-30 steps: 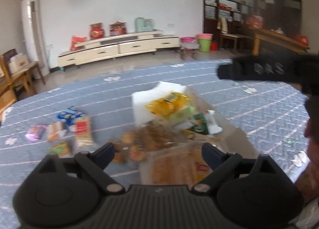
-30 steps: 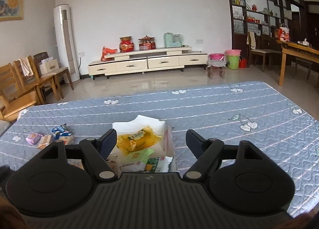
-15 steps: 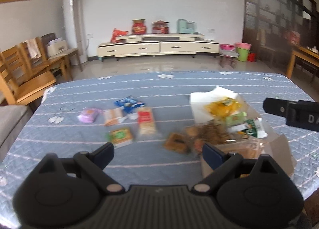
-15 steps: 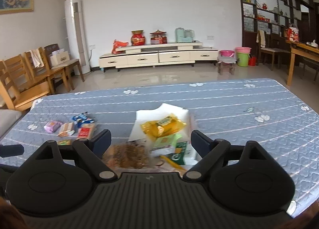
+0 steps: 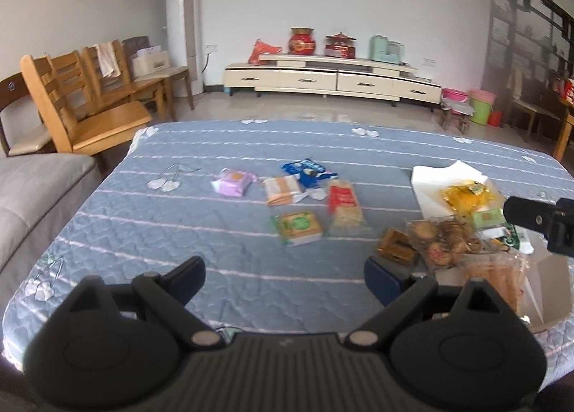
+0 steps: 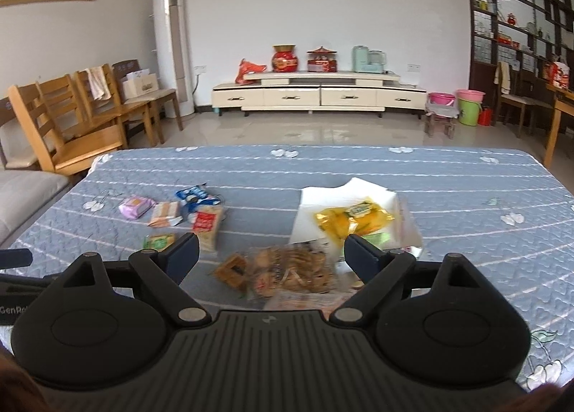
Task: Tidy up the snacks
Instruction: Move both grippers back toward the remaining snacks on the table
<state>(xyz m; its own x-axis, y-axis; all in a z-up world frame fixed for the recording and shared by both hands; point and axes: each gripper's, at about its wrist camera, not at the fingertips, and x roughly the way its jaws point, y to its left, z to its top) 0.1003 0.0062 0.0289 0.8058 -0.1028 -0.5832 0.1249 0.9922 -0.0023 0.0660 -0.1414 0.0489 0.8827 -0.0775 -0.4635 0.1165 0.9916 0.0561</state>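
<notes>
Both pairs of fingers stand spread wide with nothing between them: the left gripper [image 5: 285, 277] hangs over bare quilt, and the right gripper [image 6: 271, 254], whose jaws have just been opening to their widest, hangs above a clear bag of cookies [image 6: 290, 274] without touching it.

Snacks lie in two groups on the blue quilted table cover [image 5: 172, 232]. On the left are loose packets: a purple packet [image 5: 233, 181], an orange packet [image 5: 282, 189], a blue packet [image 5: 307, 169], a red-labelled cracker pack [image 5: 343, 207] and a green-labelled packet [image 5: 298, 227]. On the right a yellow bag [image 6: 353, 220] lies on white paper [image 6: 323, 200] lining a cardboard box [image 5: 552, 290], with the cookies and a small brown packet [image 6: 231, 270] just in front.

The box is hard to read: its edge is cut off in the left view and the right gripper's body hides most of it in the other. Labels are too blurred to make out. A black finger of the right gripper juts in at the left view's right edge.

Beyond the table are wooden chairs [image 6: 64, 132], a tall white air conditioner [image 6: 172, 46], a low cream cabinet [image 6: 319, 96] and dark shelving [image 6: 516, 17].
</notes>
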